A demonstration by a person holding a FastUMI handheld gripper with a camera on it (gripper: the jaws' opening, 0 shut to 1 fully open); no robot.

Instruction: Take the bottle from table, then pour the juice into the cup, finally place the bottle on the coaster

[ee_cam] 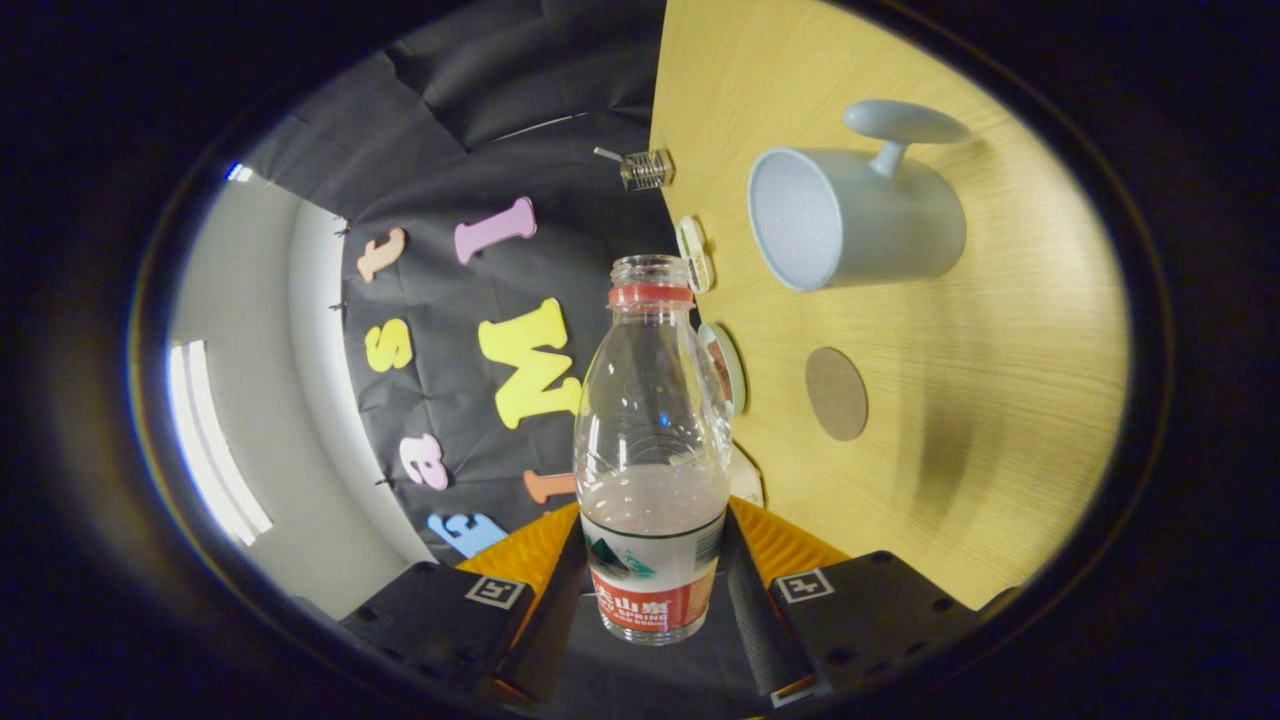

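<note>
Hand-held gripper (655,575) pinching the uncapped bottle (652,450), rolled sideways off the counter (1000,400); juice still in it, cup (850,215) looks empty; pour and coaster (836,393) placement still left, I'd judge.

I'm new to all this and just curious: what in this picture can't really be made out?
- Bottle, gripper view: its base sits behind the tongs clamped on it.
- Cup: the inside bottom is hidden by its own wall.
- Small round things past the bottle's shoulder: seen edge-on and partly covered by the bottle, so unidentifiable.
- Small clear object at the table's far edge: too small to name.
</note>
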